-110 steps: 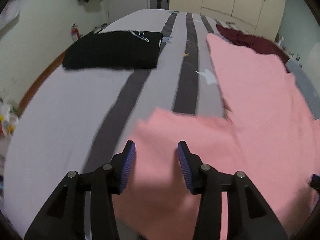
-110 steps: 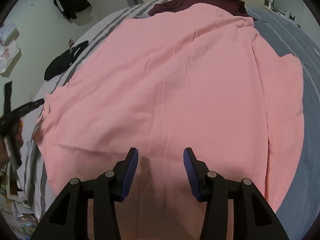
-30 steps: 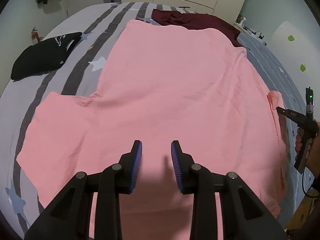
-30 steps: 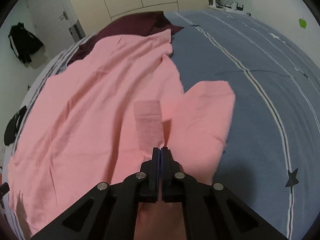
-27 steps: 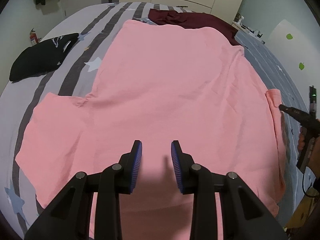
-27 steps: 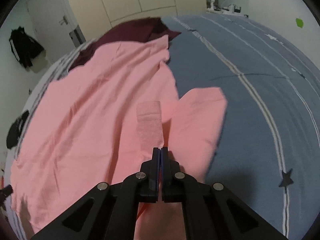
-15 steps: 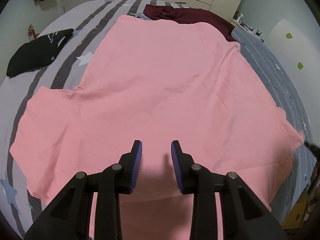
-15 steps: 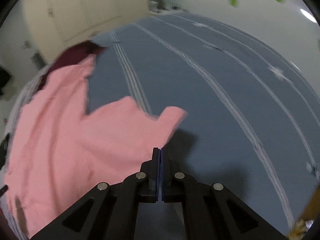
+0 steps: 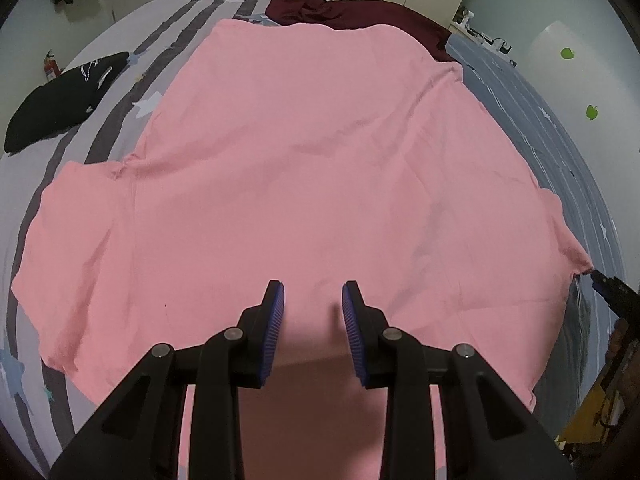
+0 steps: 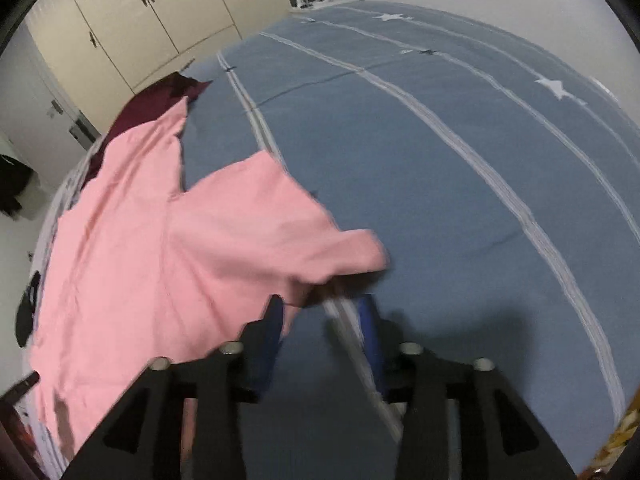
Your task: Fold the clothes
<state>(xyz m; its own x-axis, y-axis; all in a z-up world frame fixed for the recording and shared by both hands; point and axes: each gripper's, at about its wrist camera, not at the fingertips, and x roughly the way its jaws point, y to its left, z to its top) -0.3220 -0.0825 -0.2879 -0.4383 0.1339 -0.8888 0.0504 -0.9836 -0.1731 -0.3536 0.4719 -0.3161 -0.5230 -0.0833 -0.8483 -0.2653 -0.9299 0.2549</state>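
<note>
A pink T-shirt lies spread flat on the bed, with its left sleeve laid out to the side. My left gripper hovers over the shirt's near part, open, with nothing between its blue pads. In the right wrist view the right sleeve stretches out over the blue sheet. My right gripper is opening. The sleeve's tip hangs loose at its fingertips and the pads do not press on it. The right gripper's tip also shows at the sleeve's end in the left wrist view.
A folded black garment lies on the grey striped sheet at the far left. A maroon garment is bunched beyond the shirt's far edge. Cream wardrobe doors stand behind the bed. The bed's edge is at the lower right.
My right gripper, shut on the folded-in right sleeve, pulled it out to the right over the blue sheet, then parted its jaws. The left gripper drifted slightly and stayed open.
</note>
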